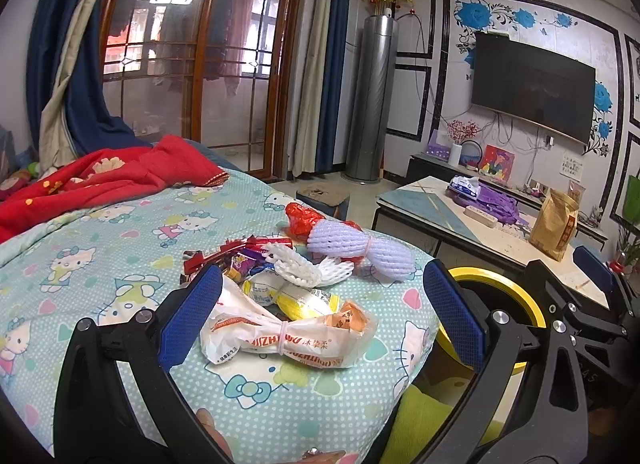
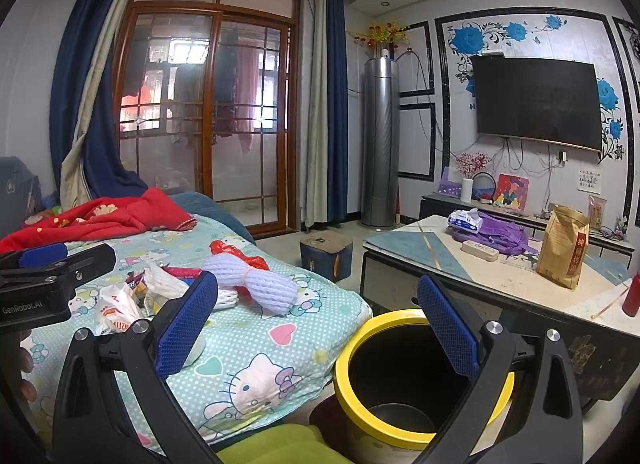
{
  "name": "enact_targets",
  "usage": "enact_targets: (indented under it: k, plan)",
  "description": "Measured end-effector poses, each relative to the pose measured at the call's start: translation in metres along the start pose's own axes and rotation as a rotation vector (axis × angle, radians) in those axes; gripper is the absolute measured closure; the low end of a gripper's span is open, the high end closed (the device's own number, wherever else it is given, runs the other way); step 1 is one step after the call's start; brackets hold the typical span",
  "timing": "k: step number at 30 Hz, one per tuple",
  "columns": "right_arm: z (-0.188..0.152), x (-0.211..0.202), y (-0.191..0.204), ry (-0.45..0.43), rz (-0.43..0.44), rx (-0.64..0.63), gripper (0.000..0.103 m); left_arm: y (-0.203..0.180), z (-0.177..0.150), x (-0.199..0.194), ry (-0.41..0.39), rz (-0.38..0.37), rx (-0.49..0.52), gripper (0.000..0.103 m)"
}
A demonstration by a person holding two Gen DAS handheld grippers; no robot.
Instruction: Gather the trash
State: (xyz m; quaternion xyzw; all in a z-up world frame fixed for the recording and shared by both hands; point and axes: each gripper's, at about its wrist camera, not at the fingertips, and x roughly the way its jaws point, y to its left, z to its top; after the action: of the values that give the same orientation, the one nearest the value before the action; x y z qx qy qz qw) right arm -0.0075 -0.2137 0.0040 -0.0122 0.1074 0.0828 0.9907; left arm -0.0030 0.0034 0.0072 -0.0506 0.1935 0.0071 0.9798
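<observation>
A pile of trash lies on the Hello Kitty bedsheet (image 1: 100,264): a white and orange plastic wrapper (image 1: 288,334), yellow packets (image 1: 296,298), red candy wrappers (image 1: 240,250), white foam netting (image 1: 304,268) and a lilac foam net bundle (image 1: 360,250) on a red bag. My left gripper (image 1: 322,312) is open, its blue pads on either side of the white wrapper. My right gripper (image 2: 318,322) is open and empty, above the rim of a yellow-rimmed black bin (image 2: 400,380) beside the bed. The bundle also shows in the right wrist view (image 2: 250,280).
A low table (image 2: 500,284) to the right holds a brown paper bag (image 2: 562,252), a purple bag, tissues and a power strip. A red quilt (image 1: 100,180) lies at the bed's far end. A small stool (image 2: 326,254) stands on the floor. A green cushion (image 2: 280,448) sits below.
</observation>
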Motion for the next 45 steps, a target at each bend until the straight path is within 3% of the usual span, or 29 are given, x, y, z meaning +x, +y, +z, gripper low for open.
enact_targets:
  k: [30, 36, 45]
  plan:
    - [0.0, 0.0, -0.001, 0.0, 0.005, 0.001, 0.006, -0.001, 0.0, -0.001, 0.001, 0.003, -0.005, 0.011]
    - [0.001, -0.001, 0.004, 0.002, 0.039, -0.008, 0.006, 0.002, -0.001, -0.001, 0.009, 0.01, -0.022, 0.011]
    - [0.003, 0.006, 0.021, 0.035, 0.155, -0.064, 0.006, 0.031, 0.002, -0.002, 0.007, 0.066, -0.087, 0.011]
